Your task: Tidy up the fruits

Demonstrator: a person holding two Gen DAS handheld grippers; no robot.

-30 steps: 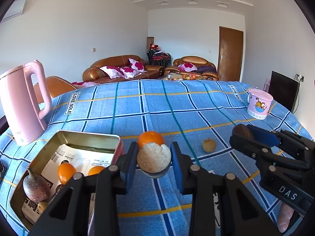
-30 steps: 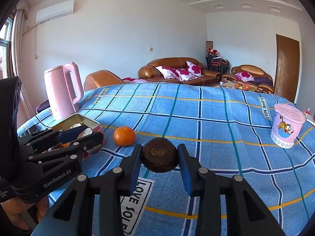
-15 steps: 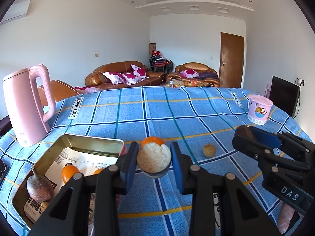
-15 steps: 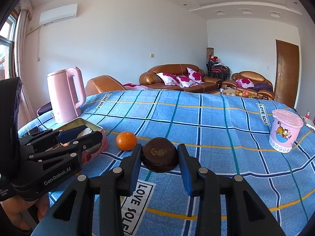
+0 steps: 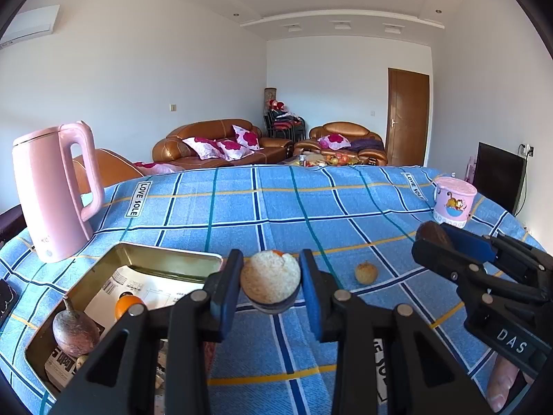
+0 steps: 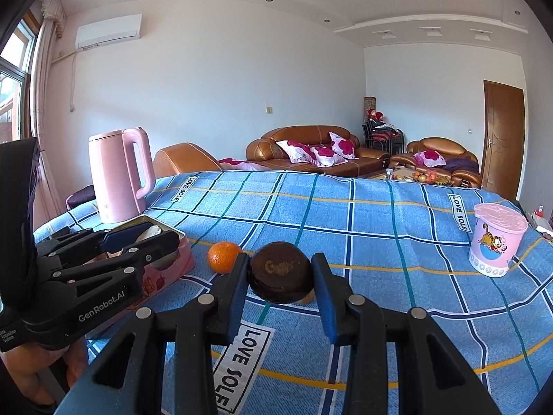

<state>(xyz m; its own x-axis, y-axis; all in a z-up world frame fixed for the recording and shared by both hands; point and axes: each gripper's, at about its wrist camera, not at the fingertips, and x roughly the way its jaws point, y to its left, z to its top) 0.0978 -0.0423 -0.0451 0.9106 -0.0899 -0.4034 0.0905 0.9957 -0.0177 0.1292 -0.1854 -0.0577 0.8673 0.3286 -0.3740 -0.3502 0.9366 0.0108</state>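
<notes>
My left gripper (image 5: 270,285) is shut on a pale, rough-cut fruit half (image 5: 270,280), held above the blue checked cloth just right of a gold tin tray (image 5: 166,259). The tray holds an orange (image 5: 126,304) and a brown pear-shaped fruit (image 5: 74,328). My right gripper (image 6: 280,273) is shut on a dark brown round fruit (image 6: 280,271); it also shows at the right of the left wrist view (image 5: 433,235). A loose orange (image 6: 223,256) lies on the cloth near the tray. A small tan fruit (image 5: 365,272) lies between the grippers.
A pink kettle (image 5: 55,190) stands at the far left behind the tray. A pink lidded cup (image 5: 452,202) stands at the right of the table. A dark object (image 5: 5,299) lies at the left edge. Sofas and a door stand beyond.
Both grippers have risen and tilted up a little, each still holding its fruit. The loose orange is now almost hidden behind the left gripper's fruit half.
</notes>
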